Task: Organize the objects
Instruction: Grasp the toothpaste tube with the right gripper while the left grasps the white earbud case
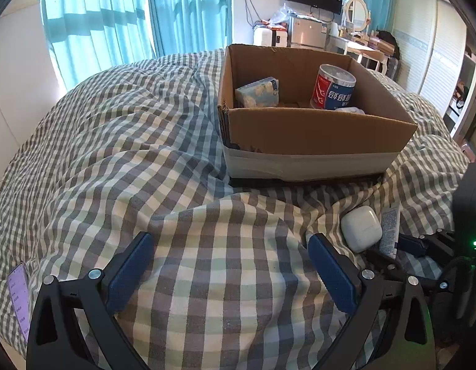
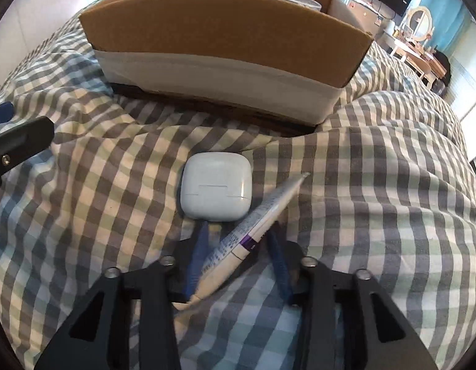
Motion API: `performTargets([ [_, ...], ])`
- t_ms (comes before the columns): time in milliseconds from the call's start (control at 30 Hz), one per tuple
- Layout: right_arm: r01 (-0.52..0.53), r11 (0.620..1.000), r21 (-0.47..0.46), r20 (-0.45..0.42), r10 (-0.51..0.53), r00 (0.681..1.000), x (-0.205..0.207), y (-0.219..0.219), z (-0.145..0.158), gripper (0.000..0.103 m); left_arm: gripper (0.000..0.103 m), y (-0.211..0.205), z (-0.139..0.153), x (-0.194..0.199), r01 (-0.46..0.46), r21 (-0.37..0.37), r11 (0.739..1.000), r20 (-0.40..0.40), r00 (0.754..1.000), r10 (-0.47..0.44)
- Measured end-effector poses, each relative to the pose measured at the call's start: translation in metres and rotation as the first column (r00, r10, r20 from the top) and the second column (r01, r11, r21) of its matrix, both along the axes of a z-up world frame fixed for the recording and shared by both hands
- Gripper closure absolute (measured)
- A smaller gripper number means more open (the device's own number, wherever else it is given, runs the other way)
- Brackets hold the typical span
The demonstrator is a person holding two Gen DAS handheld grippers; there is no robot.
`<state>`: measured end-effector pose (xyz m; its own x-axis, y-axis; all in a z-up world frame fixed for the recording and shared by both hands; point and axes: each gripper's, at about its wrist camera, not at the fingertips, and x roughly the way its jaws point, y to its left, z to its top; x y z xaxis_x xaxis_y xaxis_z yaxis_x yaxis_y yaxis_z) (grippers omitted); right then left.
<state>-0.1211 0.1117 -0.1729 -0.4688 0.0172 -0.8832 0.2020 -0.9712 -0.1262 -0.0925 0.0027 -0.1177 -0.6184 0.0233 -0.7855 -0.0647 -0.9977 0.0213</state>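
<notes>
On the checked bed [image 2: 376, 185], just in front of the cardboard box [image 2: 225, 43], a white tube [image 2: 247, 231] lies slanted between the right gripper's [image 2: 238, 237] narrowed fingers [image 2: 196, 259]; whether they pinch it I cannot tell. A white earbud case [image 2: 215, 189] lies just beyond the fingertips, beside the tube. The left gripper [image 1: 230, 243] hovers with fingers [image 1: 130, 273] spread wide, holding nothing, left of the case.

Left gripper [image 1: 230, 259] hovering low over the bed, fingers [image 1: 130, 273] spread wide, gripping nothing. Right gripper [image 2: 238, 243] reaching forward at bed level, fingers [image 2: 197, 259] narrowed around the tube [image 2: 247, 234], tips just beside the case [image 2: 215, 189].
</notes>
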Motion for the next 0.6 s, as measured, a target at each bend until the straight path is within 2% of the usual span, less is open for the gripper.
performTargets([
  [233,-0.021,0.989,-0.150,-0.131,0.001,0.991,0.020,0.015,0.047,0.085,0.000,0.008,0.001,-0.002,0.003,-0.048,0.999,0.008,1.000,-0.003],
  [333,-0.018,0.986,-0.168,-0.192,-0.015,0.981,0.023,0.024,0.072,0.087,0.000,0.022,0.006,0.000,0.029,-0.071,0.997,0.000,1.000,-0.029],
  [433,-0.001,0.983,-0.183,-0.228,-0.042,0.973,0.023,0.038,0.097,0.087,0.000,0.042,0.008,0.001,0.082,-0.047,0.996,0.002,0.997,-0.082],
  [500,0.007,0.984,-0.179,-0.240,-0.051,0.969,0.023,0.049,0.107,0.087,0.000,0.061,0.005,0.000,0.134,-0.034,0.990,0.018,0.991,-0.133],
  [600,0.039,0.985,-0.166,-0.254,-0.081,0.964,0.022,0.065,0.116,0.087,0.000,0.088,-0.001,-0.002,0.185,-0.054,0.981,0.026,0.983,-0.184],
])
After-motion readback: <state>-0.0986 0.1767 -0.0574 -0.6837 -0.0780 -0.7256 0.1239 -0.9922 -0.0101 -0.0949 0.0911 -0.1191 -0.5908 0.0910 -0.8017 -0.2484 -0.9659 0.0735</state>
